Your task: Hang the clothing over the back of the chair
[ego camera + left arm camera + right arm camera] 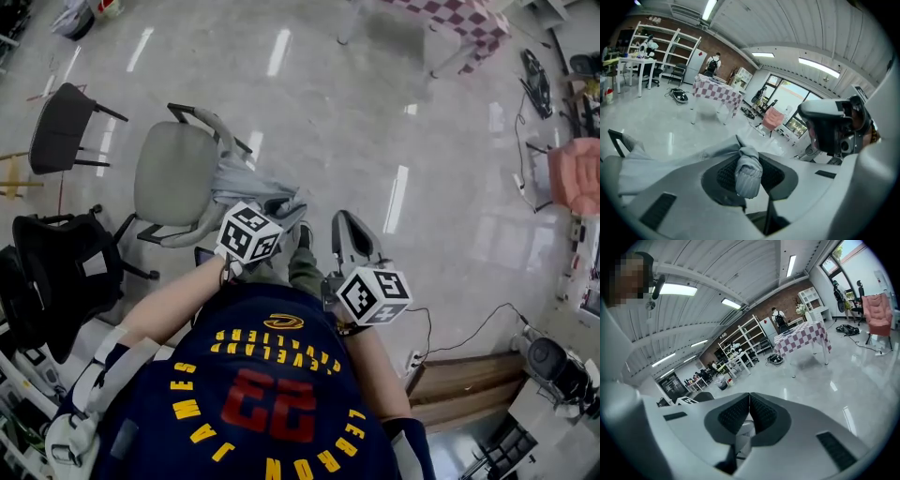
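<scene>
- The left gripper (279,211) is clamping narrowly on a bunched wad of the grey garment (251,187), with the cloth filling the gap between its jaws
- The garment is stretching away from those jaws, ahead and to the left, onto the near side of the light chair (173,173). Its long axis is running from the gripper to the chair's edge
- Part of the cloth is already lying over that edge. I am judging it to be the chair's back, though the steep downward view is not making this certain
- The right gripper (749,416) is hanging at the person's right with its jaws together and nothing between them, well apart from the light chair
- The left gripper is the nearer one and is doing the holding. The coming move is probably depending on carrying the held end further across that chair edge, so the cloth is draping on both sides before the jaws let go
- Counting what is showing: one garment, two grippers, one light chair, one black chair (61,127) and one black office chair (66,267) to its left, one pink armchair (574,173) and one checkered table (450,17)
</scene>
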{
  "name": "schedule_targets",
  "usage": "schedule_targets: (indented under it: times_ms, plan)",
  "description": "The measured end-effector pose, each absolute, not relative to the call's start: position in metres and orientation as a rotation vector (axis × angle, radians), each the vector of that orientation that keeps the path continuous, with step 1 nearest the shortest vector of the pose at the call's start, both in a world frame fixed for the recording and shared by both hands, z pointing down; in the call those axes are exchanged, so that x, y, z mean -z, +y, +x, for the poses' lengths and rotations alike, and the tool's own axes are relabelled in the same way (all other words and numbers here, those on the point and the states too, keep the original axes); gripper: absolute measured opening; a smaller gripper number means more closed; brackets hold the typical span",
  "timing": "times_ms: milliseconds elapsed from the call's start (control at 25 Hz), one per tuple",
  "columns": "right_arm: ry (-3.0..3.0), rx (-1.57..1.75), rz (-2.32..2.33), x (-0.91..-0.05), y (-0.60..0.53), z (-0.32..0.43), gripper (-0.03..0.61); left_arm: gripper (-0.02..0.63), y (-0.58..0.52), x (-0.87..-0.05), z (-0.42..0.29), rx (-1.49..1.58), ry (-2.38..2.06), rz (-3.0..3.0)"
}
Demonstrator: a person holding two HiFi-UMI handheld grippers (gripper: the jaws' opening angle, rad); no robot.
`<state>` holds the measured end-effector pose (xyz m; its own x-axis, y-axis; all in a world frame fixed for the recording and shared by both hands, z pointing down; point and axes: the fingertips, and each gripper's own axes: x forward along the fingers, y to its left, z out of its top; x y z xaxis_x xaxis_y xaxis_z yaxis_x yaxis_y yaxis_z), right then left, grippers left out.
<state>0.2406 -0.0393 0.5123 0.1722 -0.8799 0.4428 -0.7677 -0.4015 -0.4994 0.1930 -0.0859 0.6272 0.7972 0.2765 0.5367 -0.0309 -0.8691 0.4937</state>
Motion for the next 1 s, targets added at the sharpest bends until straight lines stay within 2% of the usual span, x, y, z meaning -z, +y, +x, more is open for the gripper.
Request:
schedule_targets:
  times_ms: [440, 760, 800, 840, 920, 1000]
  plan:
    - [1.520, 1.078, -2.334, -0.526, -0.014, 0.248, 0.009, 0.064, -0.047, -0.706, 0.209, -1.057, 0.343, 2.399]
    - [1.450, 1.120, -2.359, -0.546, 0.004, 0.263, 0.009, 0.067, -0.074, -0.782, 0.206, -1.179, 0.151, 2.288]
    - [1.449, 1.127, -2.355, -0.549, 0.004, 0.264, 0.009, 0.082, -0.077, -0.786, 0.206, -1.197, 0.144, 2.289]
    - [1.450, 1.132, -2.350, -0.551, 0.004, 0.264, 0.009, 0.128, -0.077, -0.789, 0.205, -1.221, 0.149, 2.289]
    - [1.455, 1.138, -2.335, -0.553, 0.001, 0.263, 0.009, 0.272, -0.071, -0.793, 0.201, -1.271, 0.186, 2.279]
    - [1.469, 1.138, -2.319, -0.555, -0.004, 0.262, 0.009, 0.342, -0.063, -0.796, 0.195, -1.294, 0.216, 2.260]
